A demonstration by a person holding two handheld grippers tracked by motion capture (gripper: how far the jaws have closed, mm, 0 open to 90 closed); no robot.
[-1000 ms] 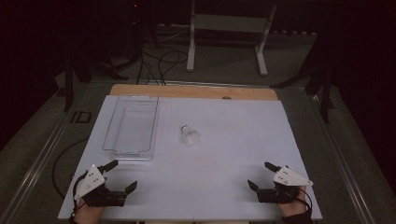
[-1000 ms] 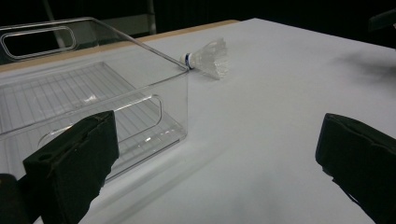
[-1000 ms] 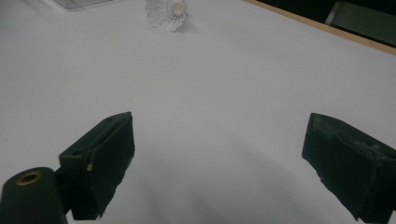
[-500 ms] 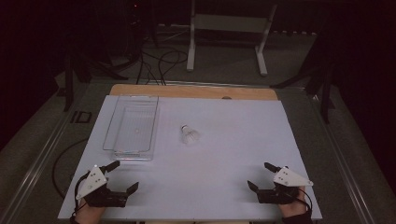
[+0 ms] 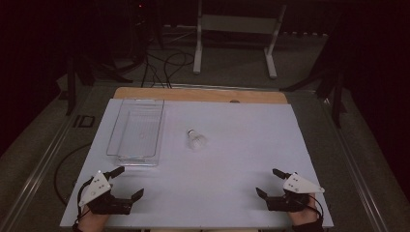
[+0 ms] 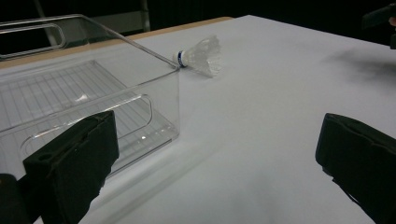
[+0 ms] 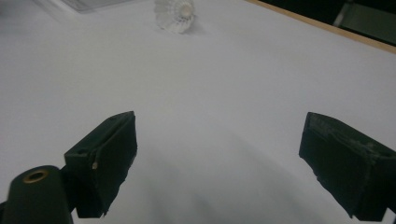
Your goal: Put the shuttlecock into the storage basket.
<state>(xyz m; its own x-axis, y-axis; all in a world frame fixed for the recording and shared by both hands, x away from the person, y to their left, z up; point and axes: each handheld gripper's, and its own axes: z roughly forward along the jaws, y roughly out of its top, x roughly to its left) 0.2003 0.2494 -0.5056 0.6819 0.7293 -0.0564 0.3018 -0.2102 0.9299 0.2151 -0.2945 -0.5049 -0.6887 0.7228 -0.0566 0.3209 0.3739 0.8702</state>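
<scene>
- The shuttlecock (image 5: 196, 139) lies on its side mid-surface, just right of the clear bin (image 5: 137, 131), apart from it.
- Both the left gripper (image 5: 126, 183) and right gripper (image 5: 269, 183) rest at the near edge, fingers spread, holding nothing.
- Likely step: reach for it. Approach low and pinch the cork end, not the feathers, which would crush.

The left black hand-held gripper (image 5: 129, 182) carries a pale grey three-cornered plate on top, dotted with small dark screw holes, and a thin black cable loops from its rear. The right black hand-held gripper (image 5: 276, 182) bears a matching grey plate and cable. Seen close, each jaw is a blocky, matte black pad with rough edges; a brass-ringed hole sits beside one.
</scene>
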